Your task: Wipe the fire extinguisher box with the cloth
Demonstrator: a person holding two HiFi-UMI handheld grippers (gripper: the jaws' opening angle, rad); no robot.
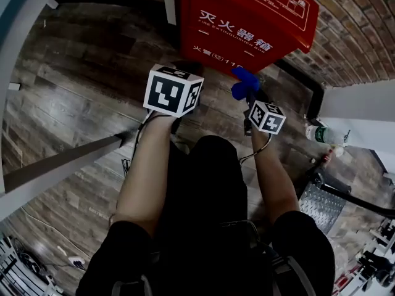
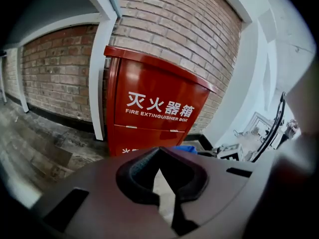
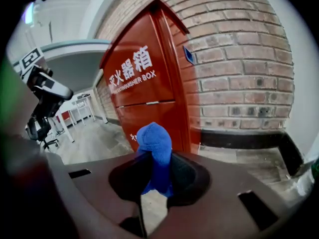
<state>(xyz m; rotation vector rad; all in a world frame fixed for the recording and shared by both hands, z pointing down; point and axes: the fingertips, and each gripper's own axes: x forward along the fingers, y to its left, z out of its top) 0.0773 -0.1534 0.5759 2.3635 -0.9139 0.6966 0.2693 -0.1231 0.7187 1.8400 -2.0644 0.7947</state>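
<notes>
The red fire extinguisher box [image 1: 247,23] stands against a brick wall ahead of me; in the left gripper view the box [image 2: 149,108] fills the middle, its lid down. In the right gripper view the box [image 3: 144,83] is close, seen from its right corner. My right gripper [image 3: 155,158] is shut on a blue cloth [image 3: 154,138], which sticks up out of the jaws; the cloth [image 1: 245,82] hangs just short of the box's front. My left gripper [image 2: 158,152] is shut with nothing in it, held a little back from the box.
A plastic bottle [image 1: 324,134] lies on the wooden floor to the right, near a metal grating [image 1: 321,205]. A white post [image 2: 102,68] runs up the brick wall [image 2: 169,29] beside the box's left edge. Tables and a chair [image 3: 42,128] stand beyond.
</notes>
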